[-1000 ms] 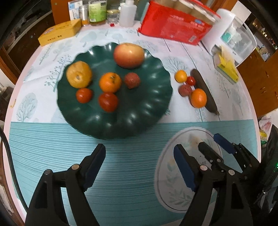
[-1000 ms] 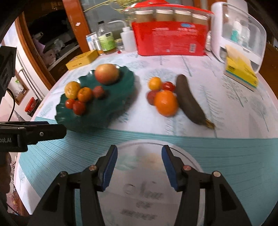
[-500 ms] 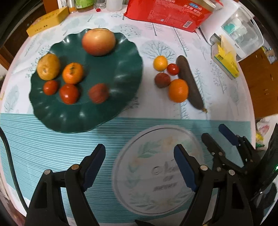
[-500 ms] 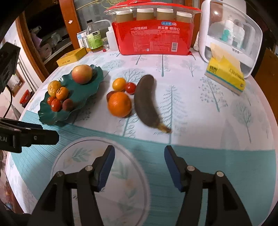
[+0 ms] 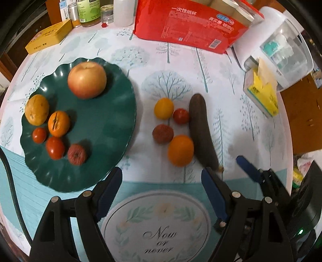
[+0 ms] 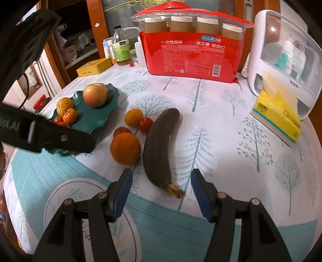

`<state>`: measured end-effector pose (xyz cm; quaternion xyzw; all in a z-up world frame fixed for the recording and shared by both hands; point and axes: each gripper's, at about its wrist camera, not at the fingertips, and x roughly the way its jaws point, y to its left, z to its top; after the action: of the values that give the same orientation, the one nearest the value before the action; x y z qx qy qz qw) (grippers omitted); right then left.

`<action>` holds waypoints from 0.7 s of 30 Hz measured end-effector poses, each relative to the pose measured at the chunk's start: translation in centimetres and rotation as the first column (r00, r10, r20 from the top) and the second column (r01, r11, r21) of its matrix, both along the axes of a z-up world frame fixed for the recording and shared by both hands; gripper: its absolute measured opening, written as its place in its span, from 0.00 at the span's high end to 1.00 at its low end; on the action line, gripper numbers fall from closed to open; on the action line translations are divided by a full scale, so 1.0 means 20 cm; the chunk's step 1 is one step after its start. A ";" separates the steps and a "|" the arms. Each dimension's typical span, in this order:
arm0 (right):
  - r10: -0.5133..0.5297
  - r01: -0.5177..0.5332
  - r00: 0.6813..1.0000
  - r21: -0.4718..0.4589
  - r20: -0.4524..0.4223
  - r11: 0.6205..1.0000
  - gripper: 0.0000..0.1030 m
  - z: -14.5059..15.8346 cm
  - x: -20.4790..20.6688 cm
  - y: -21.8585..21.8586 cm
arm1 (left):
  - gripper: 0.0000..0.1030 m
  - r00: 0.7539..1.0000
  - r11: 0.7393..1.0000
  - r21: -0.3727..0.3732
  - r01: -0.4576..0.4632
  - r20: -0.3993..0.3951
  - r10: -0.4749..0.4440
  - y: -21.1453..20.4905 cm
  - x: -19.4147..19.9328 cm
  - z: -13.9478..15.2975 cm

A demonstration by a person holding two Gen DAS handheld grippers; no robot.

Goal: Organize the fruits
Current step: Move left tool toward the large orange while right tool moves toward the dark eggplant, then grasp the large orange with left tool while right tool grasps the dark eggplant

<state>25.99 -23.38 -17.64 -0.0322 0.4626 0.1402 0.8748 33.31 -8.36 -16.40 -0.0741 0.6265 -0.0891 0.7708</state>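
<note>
A dark green scalloped plate [image 5: 112, 121] [image 6: 94, 114] at the left holds an apple [image 5: 87, 80], a yellow fruit, an orange and several small red fruits. On the cloth to its right lie an orange [image 5: 180, 150] [image 6: 125, 148], a lychee [image 5: 162, 134], a small tomato [image 5: 180, 116], a small yellow orange [image 5: 163, 108] and a blackened banana [image 5: 202, 133] [image 6: 159, 149]. My left gripper [image 5: 161, 193] is open and empty, just short of the orange. My right gripper [image 6: 161, 191] is open with the banana's stem end between its fingertips.
A red bag of paper cups [image 5: 193, 26], a white appliance [image 5: 277, 50], a yellow tissue pack [image 5: 263, 94], a yellow box [image 5: 48, 37] and several bottles [image 5: 88, 12] line the table's far side. The right gripper shows at the lower right of the left wrist view [image 5: 261, 177].
Both grippers have moved forward and right toward the loose fruits. The banana's stem end now lies between the right gripper's fingertips. A small red fruit has rolled on the plate.
</note>
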 end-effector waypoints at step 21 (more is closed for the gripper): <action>0.041 -0.043 0.995 0.022 0.086 0.999 0.41 -0.14 0.08 0.04 | 0.39 0.998 0.998 -0.036 -0.057 -0.025 0.056 -0.12 0.14 -0.25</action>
<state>27.50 -22.55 -20.46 -0.0375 0.4225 0.1625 0.8909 36.19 -10.70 -21.46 -0.1073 0.6316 -0.0778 0.7639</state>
